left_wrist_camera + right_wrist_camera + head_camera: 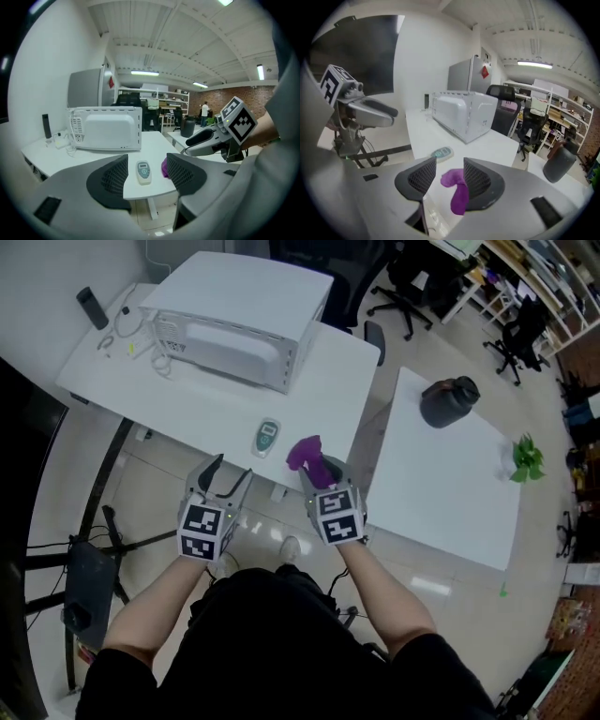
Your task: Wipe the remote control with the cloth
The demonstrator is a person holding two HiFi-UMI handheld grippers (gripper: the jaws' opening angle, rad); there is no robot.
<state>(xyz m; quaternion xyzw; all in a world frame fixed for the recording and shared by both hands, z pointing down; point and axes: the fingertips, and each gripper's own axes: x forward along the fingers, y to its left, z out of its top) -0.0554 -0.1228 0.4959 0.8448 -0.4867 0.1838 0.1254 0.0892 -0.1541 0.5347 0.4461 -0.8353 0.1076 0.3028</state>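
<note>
A pale remote control (267,437) with a green screen lies near the front edge of the white table (122,381). It also shows in the left gripper view (144,171) and the right gripper view (441,153). A purple cloth (306,454) sits just right of it and droops over the table edge. My right gripper (323,474) is open. The cloth (457,185) is between its jaws against the right pad, with a gap to the left pad. My left gripper (232,472) hangs open and empty in front of the table, with the remote beyond its jaws (147,158).
A white microwave (239,320) stands at the back of the table, with cables (131,329) and a black stick-shaped device (92,307) to its left. A second white table (441,474) to the right carries a black jug (448,401) and a small plant (528,457).
</note>
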